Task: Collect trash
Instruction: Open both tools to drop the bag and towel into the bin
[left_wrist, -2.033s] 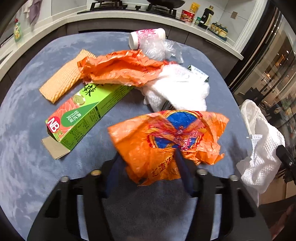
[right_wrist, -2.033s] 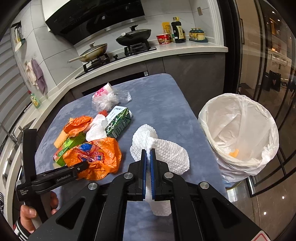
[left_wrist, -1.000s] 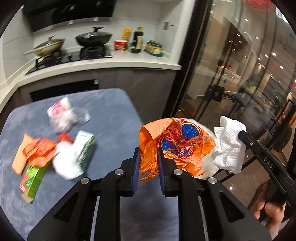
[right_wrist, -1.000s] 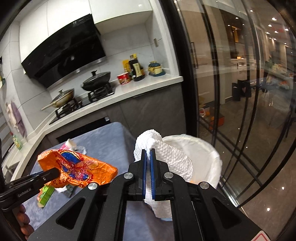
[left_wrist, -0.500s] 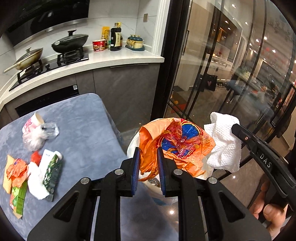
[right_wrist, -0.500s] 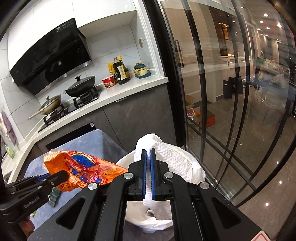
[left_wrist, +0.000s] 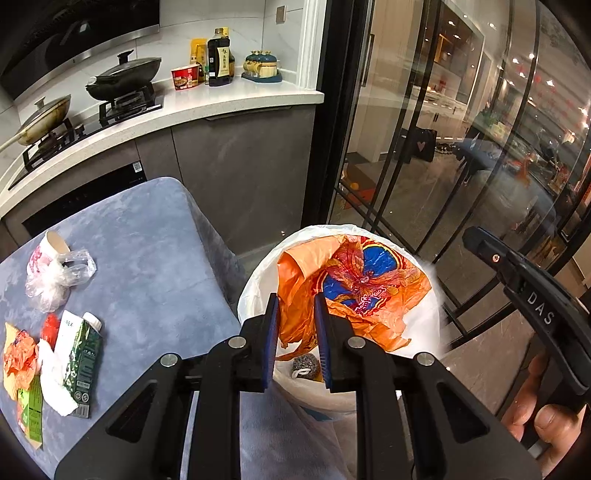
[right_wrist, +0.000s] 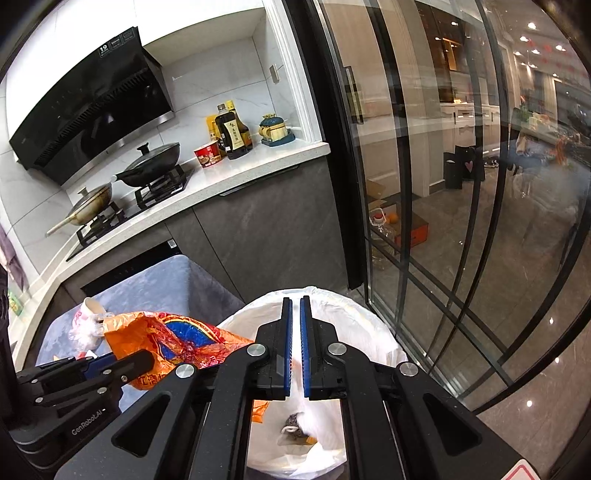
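"DAS" reads on the right gripper (right_wrist: 295, 347), "GenRobot.AI" on the left gripper (left_wrist: 295, 328). Left jaws pinch the orange wrapper (left_wrist: 354, 284) above the white-lined bin (left_wrist: 258, 291). Right jaws nearly closed, empty, over the bin. Only the left view shows a green carton (left_wrist: 83, 362) on the blue table (left_wrist: 147, 258).

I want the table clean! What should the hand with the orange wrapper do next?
Probably open the left hand-held gripper and let go. It is shut on the orange wrapper, which hangs right over the white-lined trash bin, so the wrapper should fall inside. The right hand-held gripper looks empty above the bin too.
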